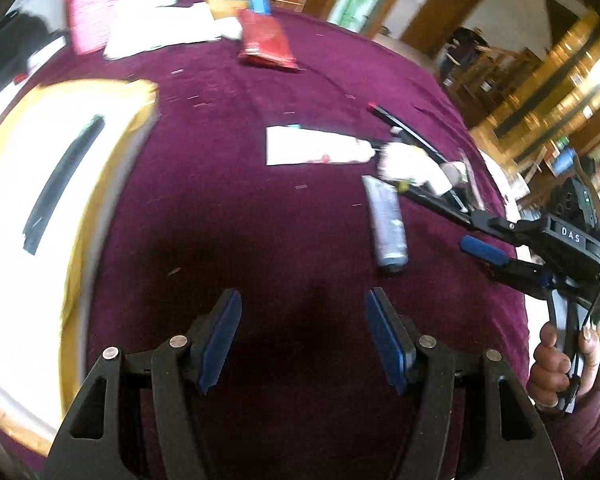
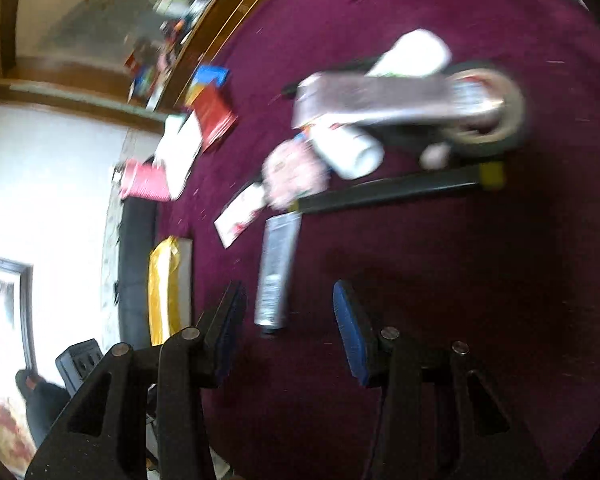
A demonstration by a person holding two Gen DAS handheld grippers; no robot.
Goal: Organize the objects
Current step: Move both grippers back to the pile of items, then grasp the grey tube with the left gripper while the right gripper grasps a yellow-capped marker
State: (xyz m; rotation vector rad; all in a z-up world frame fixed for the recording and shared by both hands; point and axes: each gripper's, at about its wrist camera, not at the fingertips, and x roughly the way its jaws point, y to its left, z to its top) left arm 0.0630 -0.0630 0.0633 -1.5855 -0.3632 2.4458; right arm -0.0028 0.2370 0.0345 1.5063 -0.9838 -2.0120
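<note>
**Both claws spread above the maroon cloth**

A white tray with a yellow rim [image 1: 72, 216] sits at the left of the maroon tablecloth [image 1: 260, 220], holding one long dark strip [image 1: 64, 184]. Well apart from it lies the clutter: a silver tube [image 1: 386, 224] flat on the cloth, a white tube [image 1: 316, 151] just beyond, and a blurred heap around a roll of tape [image 2: 496, 108].

The left gripper [image 1: 303, 340] hovers over bare cloth, jaws apart, gripping nothing. The right gripper [image 2: 288, 336] also stands apart and empty, the silver tube's cap end lying between its fingertips. A bare hand [image 1: 560, 364] clasps its handle at the table's right edge.
</note>
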